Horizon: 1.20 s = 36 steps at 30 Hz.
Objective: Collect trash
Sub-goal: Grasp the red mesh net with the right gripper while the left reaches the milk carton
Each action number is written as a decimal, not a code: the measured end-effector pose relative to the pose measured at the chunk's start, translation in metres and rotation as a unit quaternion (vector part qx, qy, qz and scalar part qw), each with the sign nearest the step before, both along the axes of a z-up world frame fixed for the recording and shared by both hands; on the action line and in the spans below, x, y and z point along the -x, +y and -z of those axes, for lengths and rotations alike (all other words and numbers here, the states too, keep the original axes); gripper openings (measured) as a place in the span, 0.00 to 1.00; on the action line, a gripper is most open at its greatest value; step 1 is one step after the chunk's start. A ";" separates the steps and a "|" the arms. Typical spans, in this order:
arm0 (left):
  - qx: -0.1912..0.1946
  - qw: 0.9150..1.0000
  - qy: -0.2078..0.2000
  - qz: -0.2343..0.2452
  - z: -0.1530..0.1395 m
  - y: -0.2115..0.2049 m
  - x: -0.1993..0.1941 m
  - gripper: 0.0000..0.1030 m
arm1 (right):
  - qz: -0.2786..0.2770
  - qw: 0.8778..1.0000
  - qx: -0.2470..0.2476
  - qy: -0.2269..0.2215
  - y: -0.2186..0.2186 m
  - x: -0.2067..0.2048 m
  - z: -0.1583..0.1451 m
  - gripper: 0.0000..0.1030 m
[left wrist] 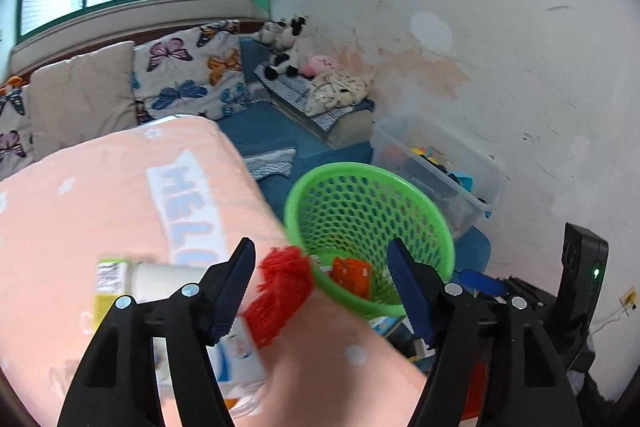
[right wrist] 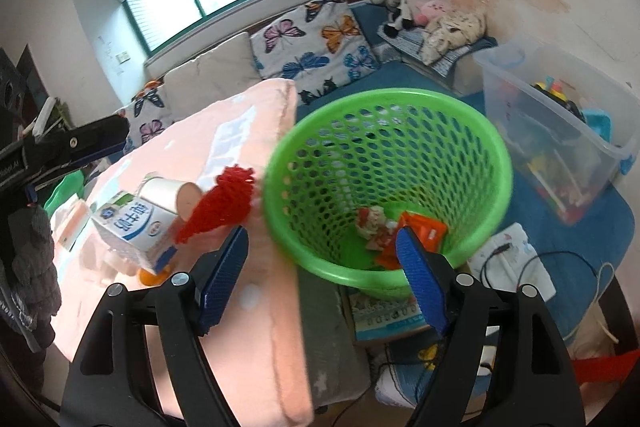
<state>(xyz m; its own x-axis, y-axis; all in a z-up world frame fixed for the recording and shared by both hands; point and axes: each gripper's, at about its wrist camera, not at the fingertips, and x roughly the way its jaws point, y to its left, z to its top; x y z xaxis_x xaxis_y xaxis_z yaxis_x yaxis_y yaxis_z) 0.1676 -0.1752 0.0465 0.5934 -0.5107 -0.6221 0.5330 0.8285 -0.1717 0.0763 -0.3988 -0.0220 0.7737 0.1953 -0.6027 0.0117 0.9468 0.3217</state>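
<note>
A green mesh basket [left wrist: 348, 167] [right wrist: 400, 93] stands beside the pink padded surface [left wrist: 100, 187] [right wrist: 248, 327]. An orange wrapper [left wrist: 352, 275] [right wrist: 424, 231] and a crumpled red-white wrapper [right wrist: 372, 223] lie in its bottom. A red net [left wrist: 280, 299] [right wrist: 220, 203] rests at the pink edge, against the basket. Behind it are a milk carton [left wrist: 240, 351] [right wrist: 132, 227] and a white cup [left wrist: 160, 279] [right wrist: 168, 195] on its side. My left gripper [left wrist: 322, 291] is open, with the red net near its left finger but unpressed. My right gripper [right wrist: 322, 279] is open and holds nothing, above the basket's near rim.
A clear plastic bin [left wrist: 440, 167] [right wrist: 560, 131] of toys stands right of the basket on the blue mat. Butterfly cushions [left wrist: 188, 75] and plush toys [left wrist: 284, 51] line the far bench. Books and cables [right wrist: 520, 259] lie on the floor below the basket.
</note>
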 end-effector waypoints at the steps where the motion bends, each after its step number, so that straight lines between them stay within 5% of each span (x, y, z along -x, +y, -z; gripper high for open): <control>1: -0.002 1.000 -0.001 -0.005 0.000 0.005 0.001 0.67 | -0.003 1.000 0.000 0.000 0.003 -0.001 -0.001 0.75; 22: 0.006 0.991 0.007 -0.137 0.016 0.125 0.014 0.86 | -0.085 0.996 -0.025 0.017 0.081 -0.055 0.005 0.77; 36: 0.009 0.988 0.020 -0.154 0.024 0.147 0.018 0.86 | -0.086 0.995 -0.032 0.049 0.100 -0.103 0.024 0.61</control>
<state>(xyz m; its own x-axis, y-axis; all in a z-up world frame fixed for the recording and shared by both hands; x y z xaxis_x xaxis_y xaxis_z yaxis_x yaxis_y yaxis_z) 0.1500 -0.0283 0.0227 0.6970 -0.3207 -0.6413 0.2480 0.9470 -0.2040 0.1797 -0.2987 -0.0465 0.6634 0.3597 -0.6561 -0.1132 0.9150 0.3872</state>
